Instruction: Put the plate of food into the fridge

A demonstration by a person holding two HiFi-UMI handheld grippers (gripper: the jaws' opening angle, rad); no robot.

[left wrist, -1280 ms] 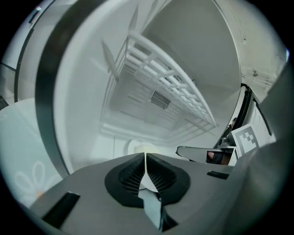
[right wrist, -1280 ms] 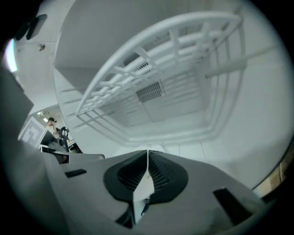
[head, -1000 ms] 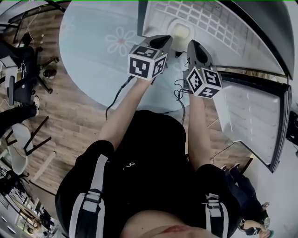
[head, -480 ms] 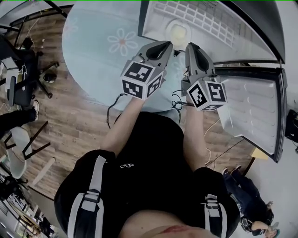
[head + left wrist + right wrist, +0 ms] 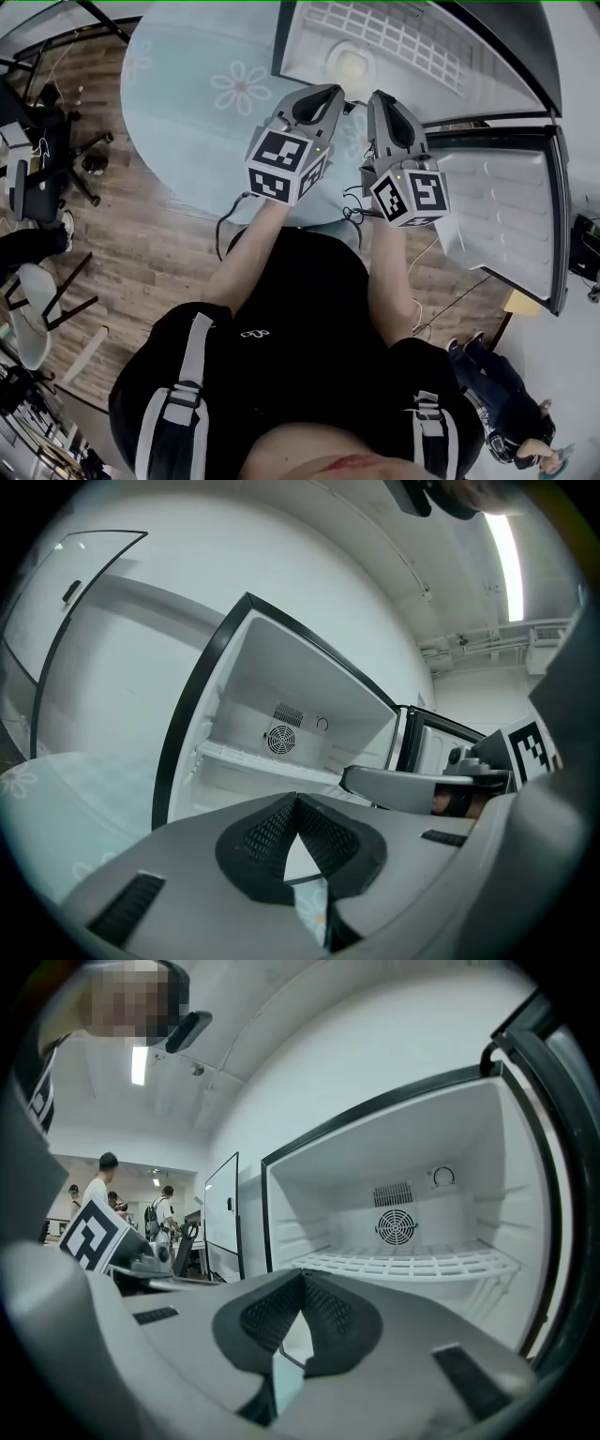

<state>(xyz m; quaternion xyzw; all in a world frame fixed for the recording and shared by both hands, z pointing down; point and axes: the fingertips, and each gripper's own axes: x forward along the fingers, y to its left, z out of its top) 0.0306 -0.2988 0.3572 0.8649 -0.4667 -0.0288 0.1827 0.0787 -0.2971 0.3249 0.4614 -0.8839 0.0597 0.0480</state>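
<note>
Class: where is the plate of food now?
Head view, top centre: the plate lies inside the open fridge, by its wire shelf, just beyond the left gripper and right gripper.

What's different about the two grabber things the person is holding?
The left gripper leans rightward toward the fridge; the right gripper points almost straight at it. The left gripper hangs over the flowered blue surface; the right gripper is nearer the open door. Both have jaws shut on nothing.

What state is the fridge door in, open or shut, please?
Open. The door is swung wide, and the right gripper view looks straight in at the wire shelf and fan.
</note>
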